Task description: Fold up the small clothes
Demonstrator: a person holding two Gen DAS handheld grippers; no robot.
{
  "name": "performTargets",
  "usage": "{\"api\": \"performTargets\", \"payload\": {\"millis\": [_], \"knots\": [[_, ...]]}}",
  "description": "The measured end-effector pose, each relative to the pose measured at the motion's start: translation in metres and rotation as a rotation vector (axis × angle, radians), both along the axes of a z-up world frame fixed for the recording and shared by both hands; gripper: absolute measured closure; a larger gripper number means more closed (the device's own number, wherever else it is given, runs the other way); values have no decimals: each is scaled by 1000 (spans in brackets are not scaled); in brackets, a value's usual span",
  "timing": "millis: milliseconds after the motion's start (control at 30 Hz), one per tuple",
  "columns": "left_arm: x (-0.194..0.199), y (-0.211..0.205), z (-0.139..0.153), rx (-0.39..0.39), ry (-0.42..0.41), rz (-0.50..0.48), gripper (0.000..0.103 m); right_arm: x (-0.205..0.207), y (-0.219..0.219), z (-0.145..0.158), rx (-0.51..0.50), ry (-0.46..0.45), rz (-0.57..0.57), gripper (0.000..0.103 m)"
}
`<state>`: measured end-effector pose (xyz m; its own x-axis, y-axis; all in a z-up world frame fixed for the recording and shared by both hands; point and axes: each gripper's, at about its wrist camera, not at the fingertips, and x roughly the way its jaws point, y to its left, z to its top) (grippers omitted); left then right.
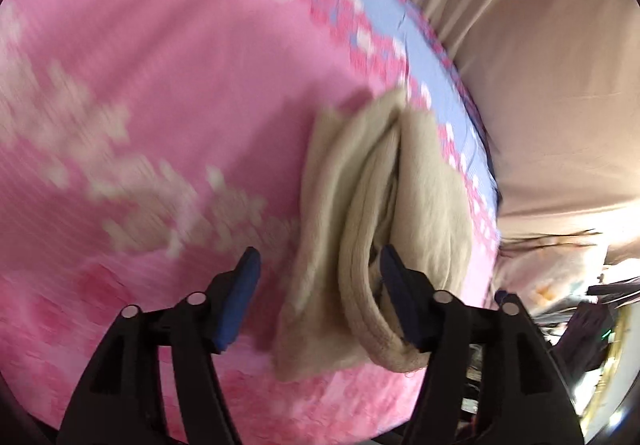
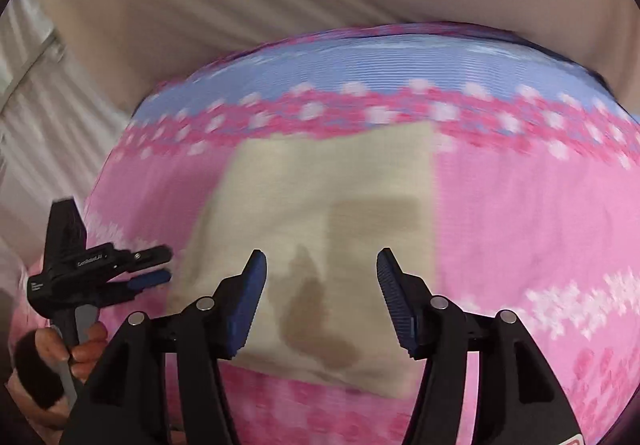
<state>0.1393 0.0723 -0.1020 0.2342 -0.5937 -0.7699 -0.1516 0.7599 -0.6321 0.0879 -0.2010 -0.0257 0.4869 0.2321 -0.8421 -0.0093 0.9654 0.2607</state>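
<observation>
Beige garment lies below both downward-tilted, spread fingers.

- The pink blanket is smeared by motion blur in both wrist views; its white pattern cannot be made out, and its spread is cut off by the lens rim.
- The lower end of the folded beige garment is partly hidden behind a blue pad of the left gripper.
- The clutter at the right edge is too small and overexposed to be identified.
- The hand is largely covered by the right gripper.
</observation>
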Motion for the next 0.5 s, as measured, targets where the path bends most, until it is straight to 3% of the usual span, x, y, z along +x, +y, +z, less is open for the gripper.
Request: {"api": "performTargets", "payload": {"millis": [100,167,200,233,267,300,367,433,500], "knots": [[-2,9,18,37,-49,7,36,42,56,-17,-31,59,102,37],[-8,17,28,35,-72,10,32,67,91,-37,-88,108,157,37],[-8,24,32,32,-75,11,30,76,105,-50,-141,131,188,55],[-9,28,33,38,-77,14,30,88,114,-60,-195,137,189,92],[-6,32,32,46,-80,18,30,91,115,-62,-199,140,175,92],[-10,37,33,59,-87,21,30,93,109,-51,-121,119,137,94],[-16,43,35,91,-95,27,30,85,102,-17,-66,49,110,96],[-23,53,36,101,-101,34,29,85,116,9,-33,-7,149,97],[-28,61,32,100,-86,43,29,93,140,3,-20,11,208,96]]}}
